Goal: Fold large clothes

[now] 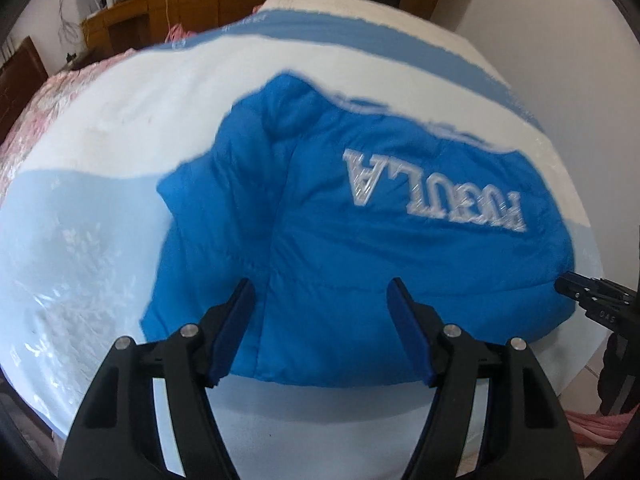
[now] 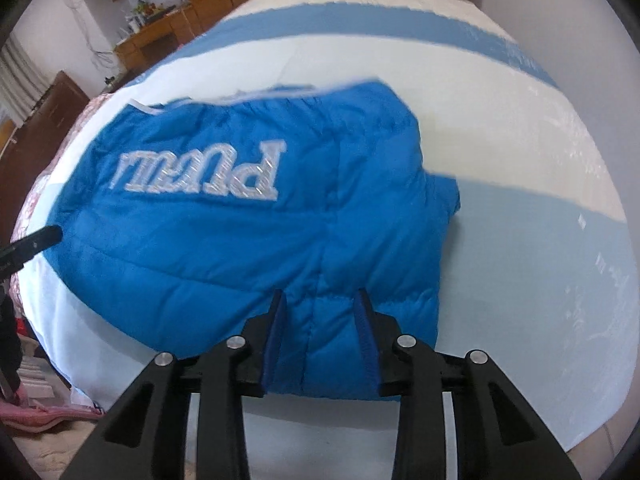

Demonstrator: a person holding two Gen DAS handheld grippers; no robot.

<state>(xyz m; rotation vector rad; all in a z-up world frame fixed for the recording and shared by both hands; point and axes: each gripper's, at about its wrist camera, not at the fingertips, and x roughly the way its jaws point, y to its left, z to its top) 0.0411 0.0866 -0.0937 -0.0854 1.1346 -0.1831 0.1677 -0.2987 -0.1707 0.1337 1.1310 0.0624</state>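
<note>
A blue padded jacket (image 1: pixel 340 240) with silver lettering lies bunched on the bed; it also shows in the right wrist view (image 2: pixel 248 240). My left gripper (image 1: pixel 320 292) is open, its blue-padded fingers spread wide over the jacket's near edge. My right gripper (image 2: pixel 320 300) is partly closed, with a fold of the jacket's near edge lying between its fingers; whether they pinch it I cannot tell. The right gripper also shows at the right edge of the left wrist view (image 1: pixel 592 300), and the left gripper's tip shows at the left edge of the right wrist view (image 2: pixel 36 240).
The bed cover (image 1: pixel 100 220) is white with pale and darker blue bands. A pink floral quilt (image 1: pixel 48 96) lies at the far left. Wooden cabinets (image 1: pixel 132 20) stand behind the bed. Pink cloth (image 2: pixel 48 412) lies on the floor by the bed.
</note>
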